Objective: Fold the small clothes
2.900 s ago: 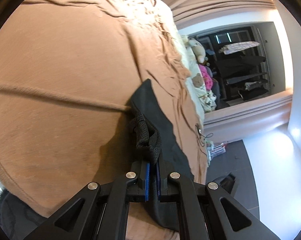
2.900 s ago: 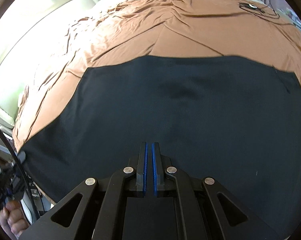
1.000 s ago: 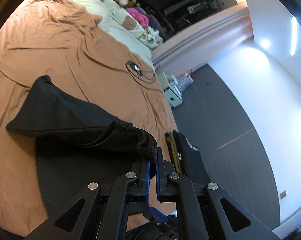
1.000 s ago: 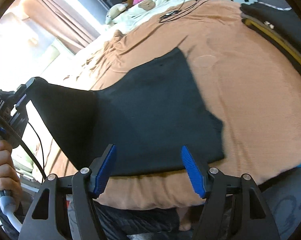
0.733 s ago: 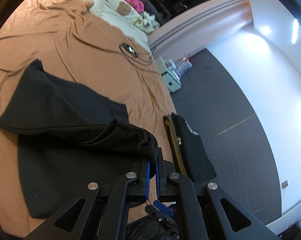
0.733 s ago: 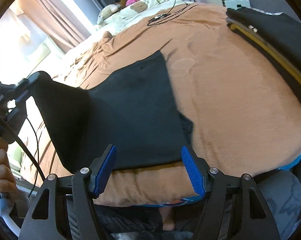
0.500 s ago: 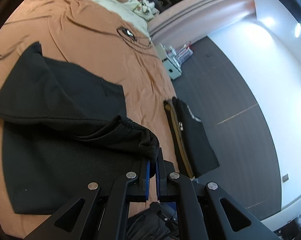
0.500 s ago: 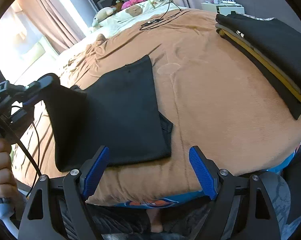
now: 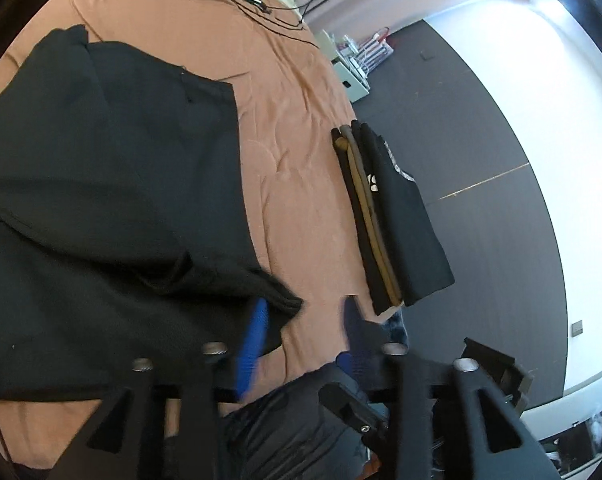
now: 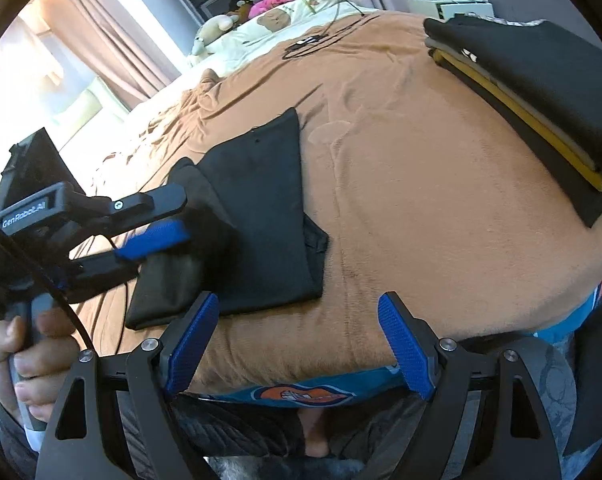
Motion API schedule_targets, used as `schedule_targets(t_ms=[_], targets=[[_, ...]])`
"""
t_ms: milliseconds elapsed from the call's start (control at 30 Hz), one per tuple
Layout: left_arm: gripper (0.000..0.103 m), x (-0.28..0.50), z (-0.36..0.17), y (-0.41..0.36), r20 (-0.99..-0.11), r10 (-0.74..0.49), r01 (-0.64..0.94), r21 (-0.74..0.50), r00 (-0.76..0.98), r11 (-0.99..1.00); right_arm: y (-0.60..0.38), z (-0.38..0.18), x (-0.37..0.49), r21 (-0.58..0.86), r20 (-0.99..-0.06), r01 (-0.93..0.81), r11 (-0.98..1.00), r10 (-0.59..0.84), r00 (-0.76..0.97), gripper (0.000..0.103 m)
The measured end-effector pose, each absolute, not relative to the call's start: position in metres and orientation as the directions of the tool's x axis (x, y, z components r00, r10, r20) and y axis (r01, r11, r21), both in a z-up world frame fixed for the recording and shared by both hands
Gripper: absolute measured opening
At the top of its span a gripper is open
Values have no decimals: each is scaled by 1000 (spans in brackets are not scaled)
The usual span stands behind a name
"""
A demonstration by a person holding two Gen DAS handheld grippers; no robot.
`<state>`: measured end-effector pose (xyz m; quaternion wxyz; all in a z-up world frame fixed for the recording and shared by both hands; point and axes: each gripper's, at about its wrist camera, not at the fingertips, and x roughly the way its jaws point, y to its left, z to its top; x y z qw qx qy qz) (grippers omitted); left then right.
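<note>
A black garment [image 9: 113,184] lies folded over on the orange bedspread [image 9: 297,160]; it also shows in the right wrist view [image 10: 261,216]. My left gripper [image 9: 303,320] is open just above the garment's near corner, with nothing between its blue pads; it appears from the side in the right wrist view [image 10: 157,220], held by a hand. My right gripper [image 10: 301,340] is wide open and empty over the bed's near edge, apart from the garment.
A stack of folded clothes [image 9: 389,216], black with a yellow layer, sits near the bed's right edge and shows in the right wrist view [image 10: 541,92]. A cable with a small device [image 9: 257,0] lies farther up the bed. Plush toys [image 10: 261,4] lie at the head.
My left gripper carried the garment's edge over onto the rest of the cloth, then opened and let it go. My right gripper opened earlier and drew back toward the bed's near edge.
</note>
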<state>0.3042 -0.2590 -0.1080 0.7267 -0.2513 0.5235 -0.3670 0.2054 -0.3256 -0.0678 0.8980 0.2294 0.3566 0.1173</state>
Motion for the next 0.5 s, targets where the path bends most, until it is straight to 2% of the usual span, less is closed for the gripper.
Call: schedule_targets(t_ms=[67,133,200,267,500], targets=[[57,302,-107,-248,-588,-782,271,-734,205,623,-322,-67,207,490,-580,-68,869,383,719,81],[57,302,-107,-234,-597,-772,262,-726,220,636,-315,-67,212,480,-580,-98,872,399,710,74],[57,302,-108,-220,-613,-754,249,-712,238,657,-308,-69,218,476,-585,-121,871,416,697,61],[57,302,-110,-201,-635,-726,228,-691,264,686,-303,-69,225,468,-588,-143,872,428,686,55],[57,304,-116,-143,-695,-638,153,-628,332,763,-280,-69,259,355,-643,-213,910,403,651,53]])
